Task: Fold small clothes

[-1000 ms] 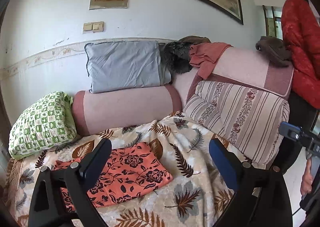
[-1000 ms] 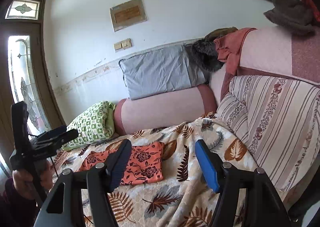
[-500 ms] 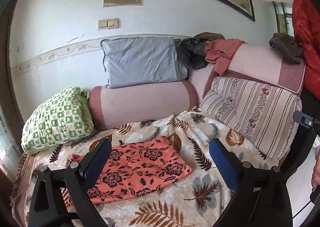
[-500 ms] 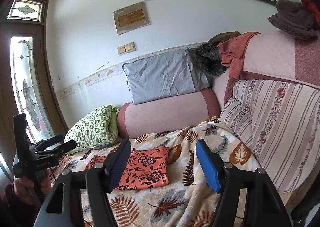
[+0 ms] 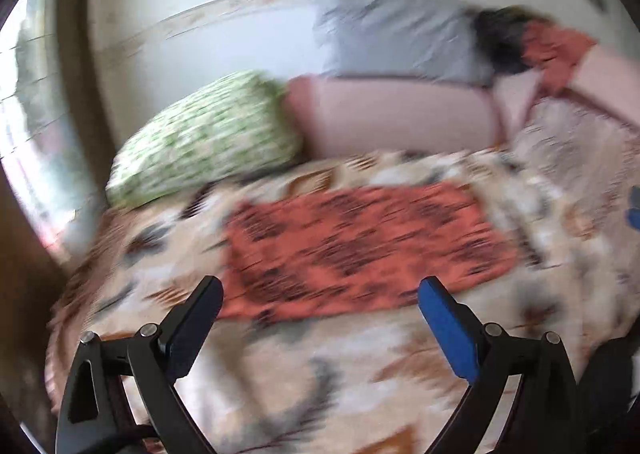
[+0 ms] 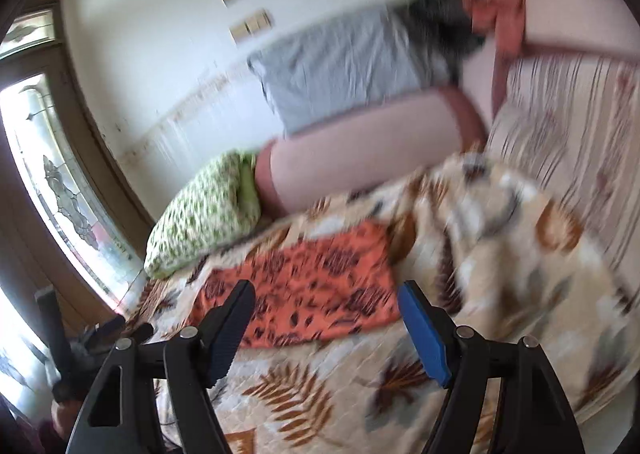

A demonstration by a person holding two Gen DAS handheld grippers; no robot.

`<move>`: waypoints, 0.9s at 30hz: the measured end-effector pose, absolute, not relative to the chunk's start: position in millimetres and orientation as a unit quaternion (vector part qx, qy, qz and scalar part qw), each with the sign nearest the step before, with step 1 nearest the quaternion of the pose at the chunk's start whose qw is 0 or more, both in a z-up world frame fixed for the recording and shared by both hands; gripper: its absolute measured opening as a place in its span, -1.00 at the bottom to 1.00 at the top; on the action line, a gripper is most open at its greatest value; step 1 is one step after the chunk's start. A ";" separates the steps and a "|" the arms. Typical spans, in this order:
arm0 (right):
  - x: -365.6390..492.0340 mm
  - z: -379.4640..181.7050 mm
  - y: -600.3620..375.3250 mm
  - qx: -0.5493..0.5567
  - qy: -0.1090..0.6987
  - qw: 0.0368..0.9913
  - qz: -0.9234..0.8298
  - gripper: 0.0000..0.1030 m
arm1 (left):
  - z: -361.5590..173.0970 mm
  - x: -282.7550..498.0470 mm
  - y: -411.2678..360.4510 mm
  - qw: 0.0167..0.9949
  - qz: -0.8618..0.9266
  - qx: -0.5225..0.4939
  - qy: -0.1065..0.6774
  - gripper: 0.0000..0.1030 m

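Swinging down from the wall view, the left gripper (image 5: 320,318) hung spread and empty while the right gripper (image 6: 326,320), widening, also held nothing, so the flat orange black-flowered cloth (image 5: 360,246) lay just ahead of both, ungrasped, folding not yet begun.

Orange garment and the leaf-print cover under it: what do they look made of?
Orange garment: thin woven fabric, matte, with a dark floral print; it lies flat with soft edges. Cover: thicker cloth, possibly quilted, matte; faint stitch lines show between the brown leaves. Motion blur leaves the fibre of both open.
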State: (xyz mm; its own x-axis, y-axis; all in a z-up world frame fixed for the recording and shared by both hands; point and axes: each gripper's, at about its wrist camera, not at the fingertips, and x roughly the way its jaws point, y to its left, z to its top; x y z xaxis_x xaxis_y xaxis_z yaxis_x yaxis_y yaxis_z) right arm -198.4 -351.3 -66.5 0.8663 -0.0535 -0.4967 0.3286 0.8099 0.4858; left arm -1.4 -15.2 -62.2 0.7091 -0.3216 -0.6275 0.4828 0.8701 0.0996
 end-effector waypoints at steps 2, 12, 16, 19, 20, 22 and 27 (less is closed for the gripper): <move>-175.4 -74.9 -332.7 0.288 0.255 0.920 -0.078 0.50 | -70.1 11.9 7.3 0.919 -0.187 0.111 0.330 0.90; -120.9 -71.4 -253.4 0.212 0.295 0.932 -0.018 0.50 | -67.5 29.3 56.6 0.932 -0.144 0.047 0.329 0.90; -113.9 -73.0 -249.6 0.211 0.303 0.929 -0.014 0.50 | -72.8 33.6 56.3 0.930 -0.138 0.056 0.336 0.90; -108.7 -75.2 -247.1 0.207 0.308 0.928 -0.013 0.50 | -77.6 38.0 56.8 0.928 -0.135 0.054 0.342 0.90; -106.8 -75.6 -247.3 0.207 0.310 0.928 -0.013 0.50 | -79.0 39.9 56.9 0.928 -0.134 0.054 0.344 0.90; -100.6 -79.4 -247.1 0.208 0.314 0.926 -0.012 0.50 | -82.0 43.1 56.0 0.927 -0.131 0.055 0.347 0.90; -86.5 -89.1 -250.0 0.215 0.325 0.921 -0.007 0.50 | -88.6 52.2 53.1 0.925 -0.125 0.060 0.354 0.90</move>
